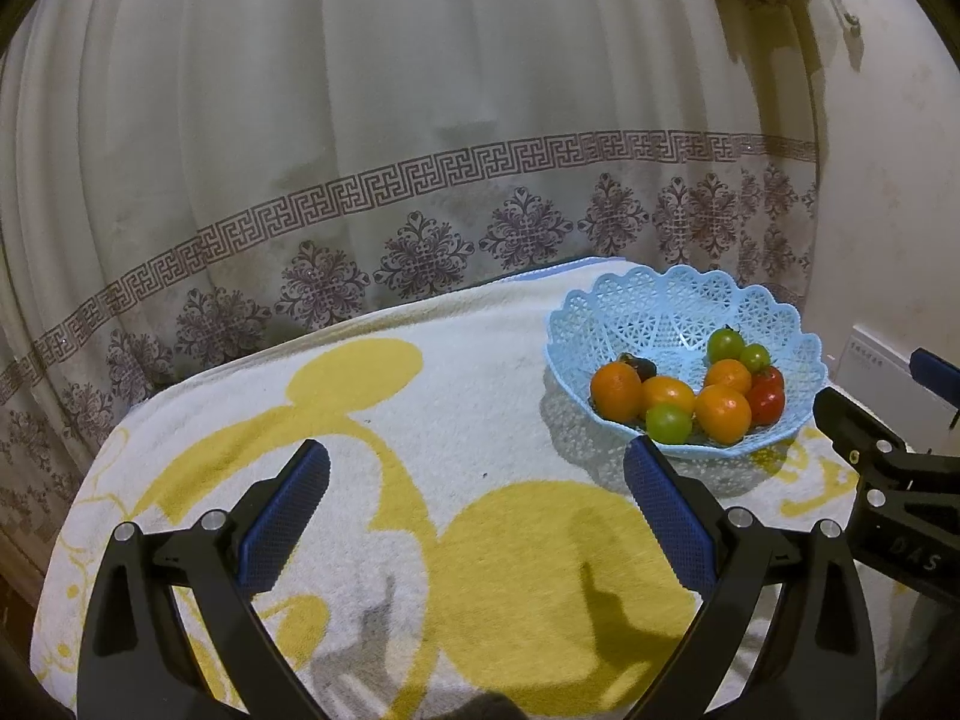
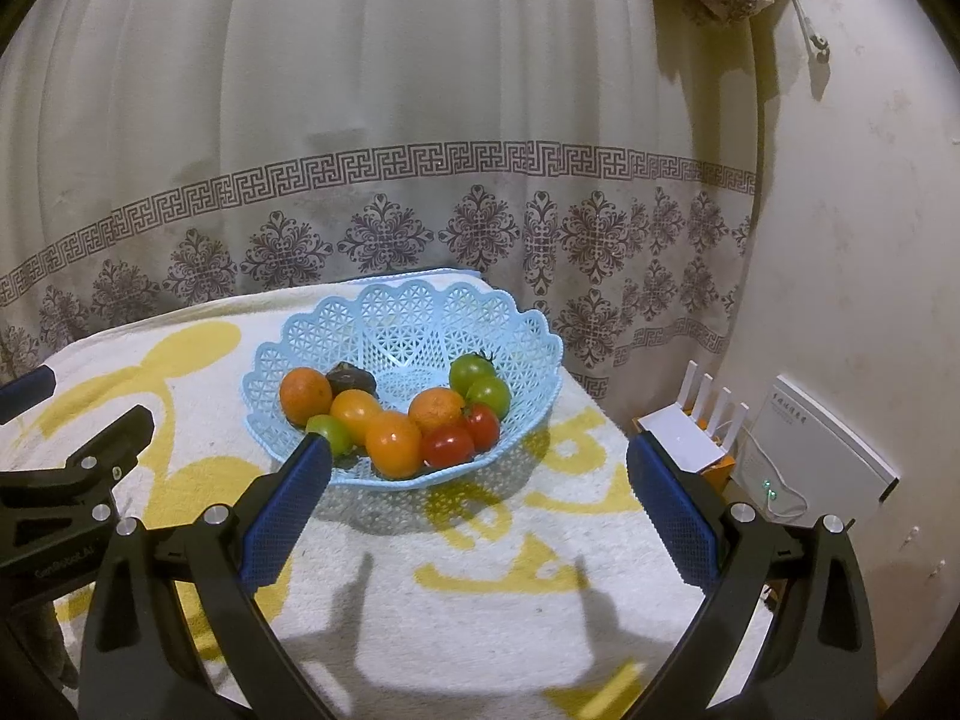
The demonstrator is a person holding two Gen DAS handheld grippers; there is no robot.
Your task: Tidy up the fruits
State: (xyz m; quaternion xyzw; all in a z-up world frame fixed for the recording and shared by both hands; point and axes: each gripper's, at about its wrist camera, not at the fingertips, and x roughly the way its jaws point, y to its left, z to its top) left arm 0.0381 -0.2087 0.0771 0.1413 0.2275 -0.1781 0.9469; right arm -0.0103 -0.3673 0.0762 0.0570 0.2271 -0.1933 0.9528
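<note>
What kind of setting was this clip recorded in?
Probably a room in a home: a patterned curtain hangs behind a towel-covered surface, a wifi router sits by the wall, and a blue plastic fruit basket holds oranges and tomatoes.

light: warm, dim, yellowish | shadows: hard, lower centre of frame | focus: sharp | edges: fisheye-bowed, black corners

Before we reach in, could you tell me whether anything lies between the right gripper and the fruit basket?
Nothing visible does: only bare towel lies between the open right gripper and the blue basket.
</note>
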